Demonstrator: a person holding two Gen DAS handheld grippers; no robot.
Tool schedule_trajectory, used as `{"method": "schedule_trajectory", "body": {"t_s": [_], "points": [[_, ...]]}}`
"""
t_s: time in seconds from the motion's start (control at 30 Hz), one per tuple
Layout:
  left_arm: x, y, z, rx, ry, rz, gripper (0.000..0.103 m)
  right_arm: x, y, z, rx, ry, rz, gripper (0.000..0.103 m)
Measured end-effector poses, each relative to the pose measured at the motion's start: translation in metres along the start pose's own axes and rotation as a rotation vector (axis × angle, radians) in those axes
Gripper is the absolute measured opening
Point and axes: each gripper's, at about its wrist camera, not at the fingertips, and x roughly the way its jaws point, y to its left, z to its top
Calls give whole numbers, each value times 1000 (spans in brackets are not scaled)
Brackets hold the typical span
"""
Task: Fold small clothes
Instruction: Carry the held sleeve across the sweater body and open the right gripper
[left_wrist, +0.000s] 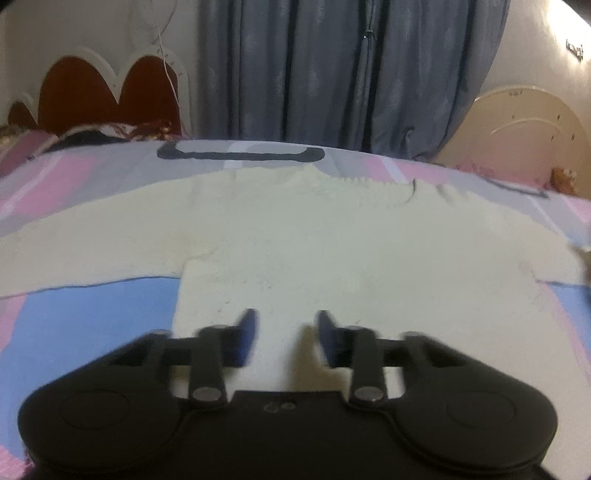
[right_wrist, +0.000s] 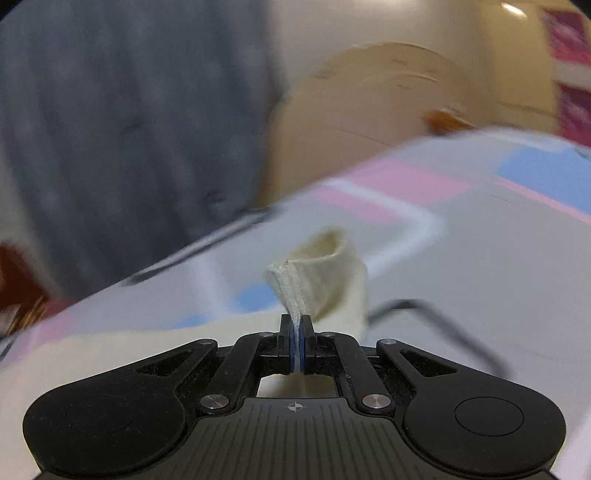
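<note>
A cream knitted sweater (left_wrist: 314, 240) lies flat on the bed, sleeves spread to both sides. My left gripper (left_wrist: 286, 315) hovers over its near hem, the two blue-padded fingers (left_wrist: 247, 332) apart, with flat cloth showing between them and nothing pinched. In the right wrist view my right gripper (right_wrist: 297, 317) is shut on the stitched edge of a sleeve cuff (right_wrist: 325, 273), which stands up off the bed as a small open tube. The rest of that sleeve (right_wrist: 129, 339) trails to the left under the gripper.
The bed cover (left_wrist: 92, 314) has pink, blue and grey blocks. Grey-blue curtains (left_wrist: 314, 74) hang behind the bed. A red and white headboard (left_wrist: 92, 88) stands at the far left with bedding piled below it. A cream rounded board (left_wrist: 517, 125) stands at the far right.
</note>
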Motion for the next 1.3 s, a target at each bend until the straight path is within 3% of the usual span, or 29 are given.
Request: {"method": "schedule_trajectory", "body": {"t_s": [0.13,0.27,0.33,0.47,0.53,0.57,0.6,0.63,0.67,0.7,0.77,0.83,0.93,1.07,1.13,1.17,1.3], "points": [[2,1,7,-17,-9,-31,20,-6,87,-26,-108,31,173,1],[0,6,12,-29,-12,-39,21,-6,164,-58,-201,64,289,1],[0,10,12,-42,-6,-42,28,3,203,-71,-239,77,340,1],[1,17,9,-77,3,-50,28,14,254,-98,-344,110,430,1],[4,20,7,-95,14,-66,35,25,275,-114,-429,165,471,2],[5,20,6,-101,18,-83,43,35,284,-118,-477,173,443,3],[5,18,5,-102,17,-98,51,28,291,-123,-532,136,411,12],[5,17,5,-103,8,-107,52,25,292,-122,-554,105,405,38],[7,14,6,-102,1,-126,52,17,286,-121,-541,78,417,48],[11,11,9,-107,-1,-158,48,11,277,-119,-518,66,428,50],[20,2,16,-124,-1,-219,42,4,258,-116,-479,66,404,49],[33,-13,23,-137,7,-289,36,0,233,-108,-399,81,388,30],[61,-38,32,-155,52,-343,31,2,205,-100,-295,126,311,18],[89,-61,40,-177,81,-369,30,-5,181,-92,-205,177,293,18],[98,-67,44,-177,89,-359,16,-9,175,-92,-193,178,292,18],[102,-70,47,-166,92,-348,3,-9,175,-92,-187,175,294,18],[78,-60,57,-114,-24,-305,3,-6,174,-92,-178,174,291,18]]}}
